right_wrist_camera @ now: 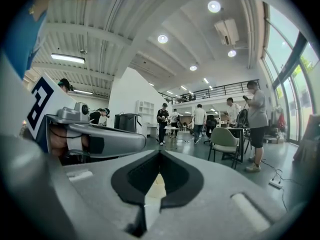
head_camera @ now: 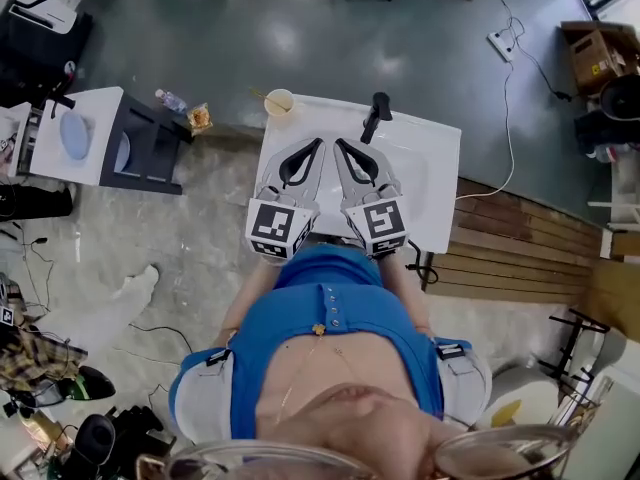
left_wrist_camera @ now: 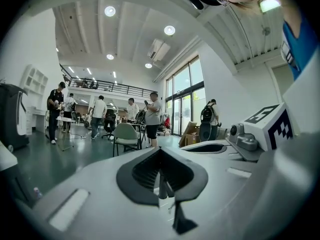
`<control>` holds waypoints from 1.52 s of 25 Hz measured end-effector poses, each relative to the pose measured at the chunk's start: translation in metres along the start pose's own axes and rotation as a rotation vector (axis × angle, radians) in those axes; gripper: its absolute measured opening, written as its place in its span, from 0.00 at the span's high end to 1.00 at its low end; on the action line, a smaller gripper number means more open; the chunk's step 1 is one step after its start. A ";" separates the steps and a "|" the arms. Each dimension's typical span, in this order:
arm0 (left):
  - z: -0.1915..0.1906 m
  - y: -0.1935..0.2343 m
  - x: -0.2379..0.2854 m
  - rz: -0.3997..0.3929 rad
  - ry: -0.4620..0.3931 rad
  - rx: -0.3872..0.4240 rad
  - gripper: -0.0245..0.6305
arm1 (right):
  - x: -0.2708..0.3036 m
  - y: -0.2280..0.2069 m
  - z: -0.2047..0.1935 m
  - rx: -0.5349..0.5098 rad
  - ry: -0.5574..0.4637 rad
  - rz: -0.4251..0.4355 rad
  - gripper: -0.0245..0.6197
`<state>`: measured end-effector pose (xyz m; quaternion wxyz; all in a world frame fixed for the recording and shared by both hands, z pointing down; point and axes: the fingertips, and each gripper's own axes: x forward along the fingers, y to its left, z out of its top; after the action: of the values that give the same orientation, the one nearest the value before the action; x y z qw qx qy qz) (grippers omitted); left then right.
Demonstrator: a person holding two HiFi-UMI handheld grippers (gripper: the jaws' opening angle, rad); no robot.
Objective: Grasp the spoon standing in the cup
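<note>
White table (head_camera: 440, 168) fills the middle of the head view, and the cup (head_camera: 279, 102) sits at its far left corner, close to the edge. The spoon (head_camera: 264, 95) is a thin stick that leans out of the cup toward the left. A black object (head_camera: 376, 115) stands further right along the far side. The left gripper (head_camera: 320, 143) and the right gripper (head_camera: 337, 143) lie side by side on the near part of the table. Their tips angle in toward each other, well apart from the cup.

In the left gripper view, the left gripper (left_wrist_camera: 160, 151) has its jaws pressed together at the tips with nothing between them. Only a dark shape on the table shows through the gap below.

In the right gripper view, the right gripper (right_wrist_camera: 160, 153) is likewise closed and empty. A pale shape shows through the gap and is probably the cup (right_wrist_camera: 157, 185), though it is too blurred to be sure.

The risk is the cup's place by the corner. It looks light, so a reach with the jaws closed, or a nudge against the leaning spoon, could tip it or push it off the edge.
</note>
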<state>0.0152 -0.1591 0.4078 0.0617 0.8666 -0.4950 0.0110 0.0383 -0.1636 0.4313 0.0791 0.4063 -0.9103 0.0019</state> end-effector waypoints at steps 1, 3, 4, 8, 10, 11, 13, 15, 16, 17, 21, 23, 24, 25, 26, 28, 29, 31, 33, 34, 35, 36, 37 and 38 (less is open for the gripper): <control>0.002 0.006 -0.001 -0.009 -0.002 0.003 0.96 | 0.006 0.003 0.002 -0.001 0.003 -0.007 0.96; 0.006 0.017 -0.001 -0.030 -0.004 0.008 0.96 | 0.020 0.008 0.008 -0.005 0.000 -0.016 0.96; 0.008 0.022 -0.001 -0.042 -0.002 0.010 0.96 | 0.026 0.011 0.013 -0.007 -0.009 -0.019 0.96; 0.009 0.044 0.001 -0.079 0.009 0.007 0.96 | 0.047 0.015 0.023 0.000 -0.021 -0.058 0.96; 0.009 0.056 0.000 -0.089 0.011 0.003 0.96 | 0.055 0.017 0.022 0.010 -0.012 -0.079 0.96; 0.008 0.062 0.000 -0.092 0.013 0.000 0.96 | 0.059 0.019 0.020 0.014 -0.005 -0.086 0.96; 0.005 0.073 -0.002 -0.100 0.021 -0.008 0.96 | 0.067 0.024 0.018 0.017 0.009 -0.098 0.96; 0.002 0.081 -0.003 -0.111 0.030 -0.014 0.96 | 0.074 0.027 0.015 0.019 0.021 -0.109 0.96; 0.000 0.084 -0.002 -0.117 0.034 -0.016 0.96 | 0.077 0.028 0.014 0.020 0.027 -0.114 0.96; -0.002 0.087 -0.002 -0.123 0.038 -0.017 0.96 | 0.080 0.029 0.012 0.021 0.033 -0.120 0.96; -0.008 0.100 -0.003 -0.138 0.047 -0.023 0.96 | 0.092 0.034 0.007 0.024 0.046 -0.134 0.96; -0.011 0.107 -0.005 -0.144 0.052 -0.024 0.96 | 0.096 0.036 0.005 0.025 0.051 -0.144 0.96; -0.013 0.110 -0.005 -0.147 0.055 -0.024 0.96 | 0.098 0.037 0.004 0.027 0.053 -0.150 0.96; -0.014 0.113 -0.006 -0.149 0.057 -0.024 0.96 | 0.100 0.038 0.004 0.029 0.055 -0.155 0.96; -0.015 0.117 -0.006 -0.151 0.059 -0.025 0.96 | 0.103 0.040 0.003 0.030 0.058 -0.159 0.96; -0.017 0.123 -0.007 -0.155 0.061 -0.026 0.96 | 0.107 0.042 0.002 0.030 0.063 -0.165 0.96; -0.018 0.126 -0.007 -0.158 0.063 -0.027 0.96 | 0.109 0.044 0.001 0.029 0.066 -0.168 0.96; -0.021 0.131 -0.008 -0.166 0.069 -0.027 0.96 | 0.113 0.047 0.000 0.030 0.069 -0.176 0.96; -0.023 0.136 -0.008 -0.176 0.075 -0.026 0.96 | 0.117 0.049 -0.002 0.036 0.073 -0.186 0.96; -0.023 0.139 -0.007 -0.180 0.076 -0.026 0.96 | 0.119 0.049 -0.003 0.037 0.076 -0.191 0.96; -0.024 0.142 -0.007 -0.182 0.078 -0.027 0.96 | 0.122 0.050 -0.004 0.037 0.080 -0.194 0.96; -0.026 0.145 -0.007 -0.183 0.080 -0.028 0.96 | 0.124 0.050 -0.006 0.038 0.084 -0.198 0.96; -0.028 0.149 -0.006 -0.183 0.084 -0.028 0.96 | 0.126 0.051 -0.007 0.039 0.088 -0.202 0.96; -0.030 0.152 -0.005 -0.183 0.089 -0.028 0.96 | 0.127 0.051 -0.008 0.040 0.092 -0.207 0.96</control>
<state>-0.1168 -0.2281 0.4520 0.0964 0.9059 -0.4106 0.0370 -0.0824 -0.2230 0.4605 0.1122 0.4989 -0.8588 0.0306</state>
